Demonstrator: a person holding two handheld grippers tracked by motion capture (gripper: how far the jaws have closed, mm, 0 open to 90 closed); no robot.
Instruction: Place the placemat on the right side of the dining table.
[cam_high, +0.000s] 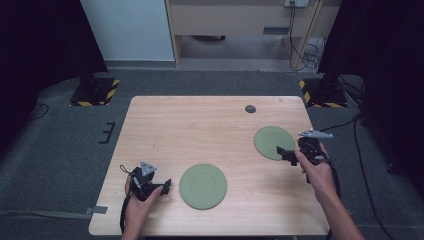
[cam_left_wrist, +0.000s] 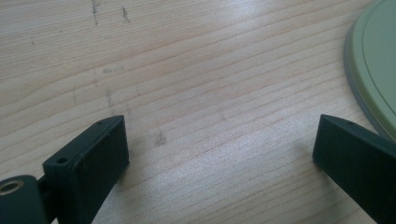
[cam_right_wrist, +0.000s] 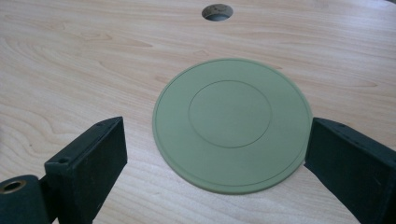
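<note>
Spread wide, our right claw (cam_right_wrist: 215, 154) has the far green disc (cam_right_wrist: 232, 123) lying flat directly ahead, between its jaws. Our left claw (cam_left_wrist: 219, 149), also spread, holds nothing; the near green disc (cam_left_wrist: 376, 65) lies off its right jaw on the worktop (cam_left_wrist: 187, 70).

My table (cam_high: 165, 125) is pale wood with rounded corners and a round cable hole (cam_high: 250, 109) near its far edge. It stands on grey carpet (cam_high: 60, 145). At the upper left and upper right of the frame, black stands rest on bases (cam_high: 94, 92) edged with yellow-and-black stripes. Top centre I see a light wooden cabinet (cam_high: 240, 20), a pale panel (cam_high: 127, 30) left of it, and cables (cam_high: 305, 55) hanging at its right.
</note>
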